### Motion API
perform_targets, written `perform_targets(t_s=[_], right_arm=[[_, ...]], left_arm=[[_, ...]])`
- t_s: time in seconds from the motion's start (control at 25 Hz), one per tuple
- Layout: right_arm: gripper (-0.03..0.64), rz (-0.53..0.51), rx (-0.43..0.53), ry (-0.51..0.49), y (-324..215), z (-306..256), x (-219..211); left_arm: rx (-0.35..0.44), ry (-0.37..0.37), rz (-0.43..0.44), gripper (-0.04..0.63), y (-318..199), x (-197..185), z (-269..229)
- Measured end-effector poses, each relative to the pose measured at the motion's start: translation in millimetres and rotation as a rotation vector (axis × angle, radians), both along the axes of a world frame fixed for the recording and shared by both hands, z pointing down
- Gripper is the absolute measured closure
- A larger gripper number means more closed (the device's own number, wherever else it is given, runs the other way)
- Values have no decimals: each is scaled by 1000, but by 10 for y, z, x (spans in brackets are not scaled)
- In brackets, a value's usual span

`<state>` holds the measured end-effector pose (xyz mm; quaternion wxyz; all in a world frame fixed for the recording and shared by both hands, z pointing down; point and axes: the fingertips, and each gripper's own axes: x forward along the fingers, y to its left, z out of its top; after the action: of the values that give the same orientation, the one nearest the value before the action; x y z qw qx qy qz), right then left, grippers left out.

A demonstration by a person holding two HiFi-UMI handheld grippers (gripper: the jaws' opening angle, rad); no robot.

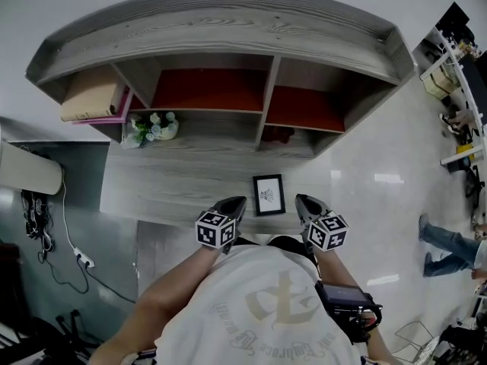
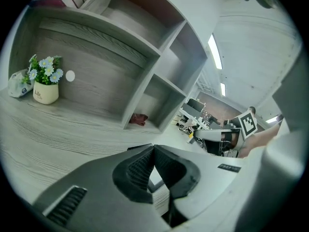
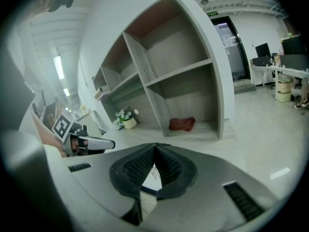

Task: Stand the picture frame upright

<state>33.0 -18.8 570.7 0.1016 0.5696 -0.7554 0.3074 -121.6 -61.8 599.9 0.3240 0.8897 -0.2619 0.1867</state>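
Observation:
A small black picture frame [image 1: 268, 195] with a white print lies flat on the grey wooden shelf base [image 1: 175, 181], near its front edge. My left gripper [image 1: 236, 204] hovers just left of the frame and my right gripper [image 1: 303, 202] just right of it. Neither touches it. Both have their jaws shut with nothing between them. In the left gripper view the shut left gripper [image 2: 153, 147] hides most of the frame [image 2: 155, 180]. The right gripper view shows the shut right gripper [image 3: 155, 145] with a piece of the frame [image 3: 153, 173] below the tips.
A grey shelf unit [image 1: 221, 29] stands behind. A small flower pot [image 1: 152, 126] sits in its lower left bay, and a red cloth [image 1: 278, 135] lies in the lower right one. A tan box [image 1: 91, 93] rests on a pink book. Cables [image 1: 53, 234] lie at left. A person's legs [image 1: 449, 249] show at far right.

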Motion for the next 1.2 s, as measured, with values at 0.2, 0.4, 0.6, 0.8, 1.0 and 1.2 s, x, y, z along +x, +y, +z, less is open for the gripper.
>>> perform_targets(t_s=[0.2, 0.4, 0.6, 0.8, 1.0, 1.2], right_arm=[[611, -5, -31, -5, -16, 140, 37], [612, -10, -68, -24, -57, 281, 52], [611, -42, -105, -27, -166, 419, 34], [611, -68, -132, -36, -225, 530, 92], [612, -101, -161, -47, -331, 669, 66], [611, -128, -191, -62, -359, 785, 41]], left_arm=[[-26, -19, 22, 583, 46, 83, 114], [-45, -39, 19, 583, 39, 105, 180], [-79, -60, -1, 583, -21, 106, 293], [-118, -81, -14, 583, -8, 193, 422], [-179, -87, -35, 583, -54, 226, 552], [-203, -114, -37, 583, -36, 285, 643]])
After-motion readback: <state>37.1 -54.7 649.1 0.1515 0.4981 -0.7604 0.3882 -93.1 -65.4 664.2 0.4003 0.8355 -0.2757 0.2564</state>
